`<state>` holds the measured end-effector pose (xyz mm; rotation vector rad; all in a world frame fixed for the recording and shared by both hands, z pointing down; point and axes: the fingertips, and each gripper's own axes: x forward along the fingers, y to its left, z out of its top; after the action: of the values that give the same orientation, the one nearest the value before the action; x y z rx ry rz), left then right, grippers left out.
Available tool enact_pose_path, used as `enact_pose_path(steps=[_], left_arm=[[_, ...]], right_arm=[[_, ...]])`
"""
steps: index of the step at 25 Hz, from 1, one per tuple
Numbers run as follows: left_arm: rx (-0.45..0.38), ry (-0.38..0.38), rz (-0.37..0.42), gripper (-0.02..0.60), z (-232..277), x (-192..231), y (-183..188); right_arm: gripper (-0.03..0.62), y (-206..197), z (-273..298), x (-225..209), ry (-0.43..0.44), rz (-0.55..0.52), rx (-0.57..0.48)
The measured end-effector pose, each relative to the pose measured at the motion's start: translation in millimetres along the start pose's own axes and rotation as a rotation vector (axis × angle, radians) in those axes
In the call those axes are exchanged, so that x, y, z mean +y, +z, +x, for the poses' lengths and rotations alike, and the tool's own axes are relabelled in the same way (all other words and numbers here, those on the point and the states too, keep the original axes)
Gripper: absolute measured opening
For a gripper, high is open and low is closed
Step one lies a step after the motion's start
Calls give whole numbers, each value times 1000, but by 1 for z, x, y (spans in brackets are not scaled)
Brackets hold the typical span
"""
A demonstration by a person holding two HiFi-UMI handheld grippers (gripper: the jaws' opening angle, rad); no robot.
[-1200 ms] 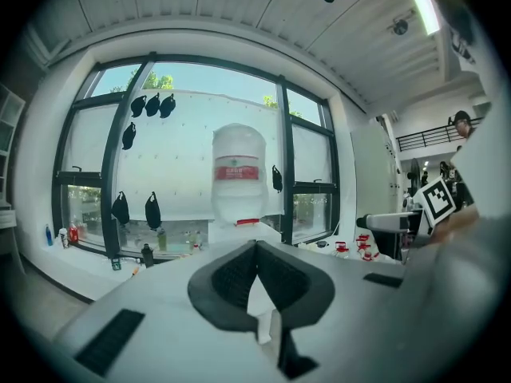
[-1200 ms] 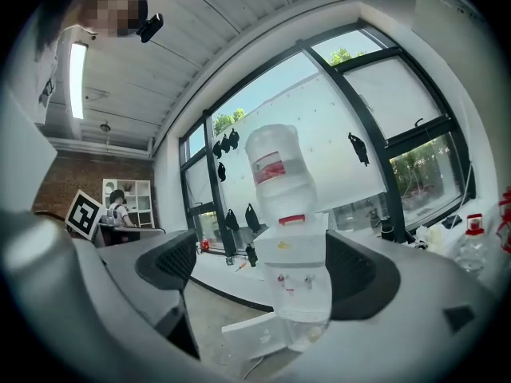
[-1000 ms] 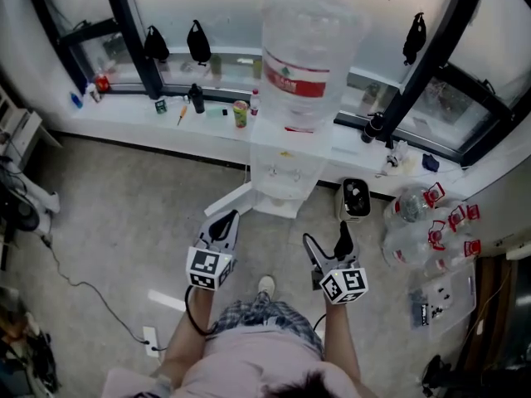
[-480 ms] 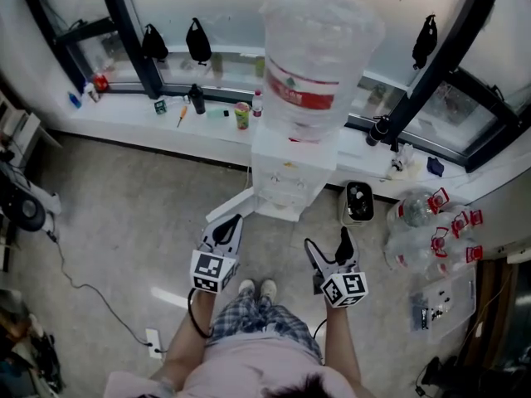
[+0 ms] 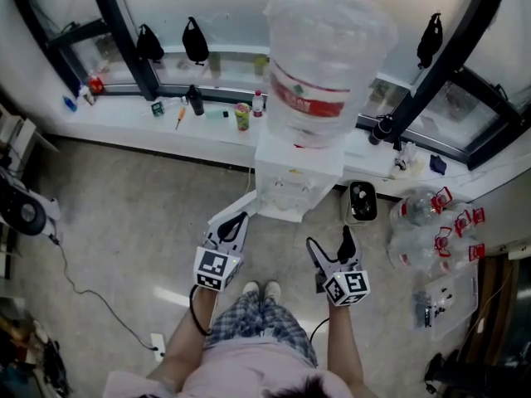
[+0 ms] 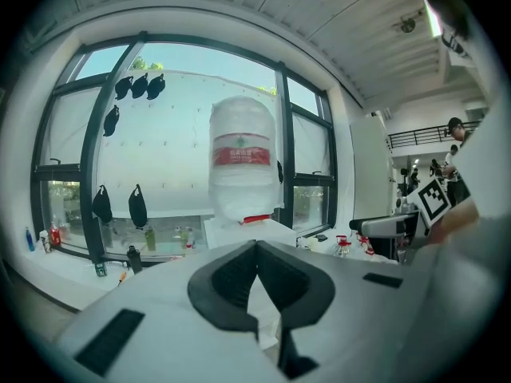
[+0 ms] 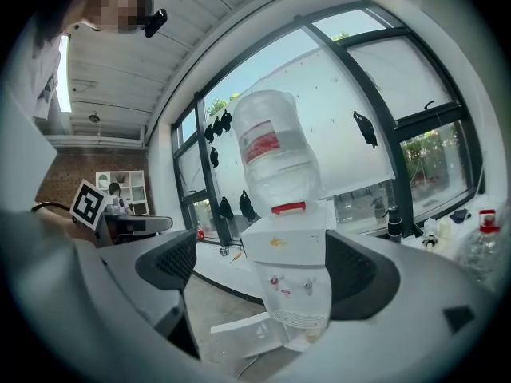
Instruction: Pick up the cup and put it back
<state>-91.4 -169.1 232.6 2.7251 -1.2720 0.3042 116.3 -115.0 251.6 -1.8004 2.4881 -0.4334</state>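
Note:
A white water dispenser with a big clear bottle on top stands against the window sill. In the right gripper view a small pale cup sits in the dispenser's tray recess under the taps; the head view hides it. My left gripper hovers over the floor just left of the dispenser's base, and its pads meet with nothing between them. My right gripper is just in front of the base, open and empty, framing the dispenser between its pads.
A small dark-topped bin stands right of the dispenser, with several red-capped empty bottles beyond it. A white panel lies on the floor at the left. Small items and a green can line the sill. A cable trails at left.
The person has stepped closer to the dispenser, so both grippers now sit nearer its base. The feet have come together. Neither gripper's jaws have changed.

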Motion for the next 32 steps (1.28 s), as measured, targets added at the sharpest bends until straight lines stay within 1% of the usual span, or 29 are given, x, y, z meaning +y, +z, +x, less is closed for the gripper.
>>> enact_pose_path(steps=[8,13,18,21,26,32], left_arm=[[-13,-31,11,25,24,9,-13],[-20,-7,5,25,42,13,-27],[-32,14,6,25,66,8,-56],[-36,25,12,25,81,5,-88],[-18,30,15,25,112,3,-160],[3,26,22,25,154,5,-254]], right_arm=[[495,-11,33,-4,14,-36,1],[495,-26,49,-13,43,-48,6],[495,-55,62,-35,77,-67,19],[495,-86,72,-48,102,-71,23],[495,-152,90,-74,123,-66,26],[495,-246,114,-106,147,-52,32]])
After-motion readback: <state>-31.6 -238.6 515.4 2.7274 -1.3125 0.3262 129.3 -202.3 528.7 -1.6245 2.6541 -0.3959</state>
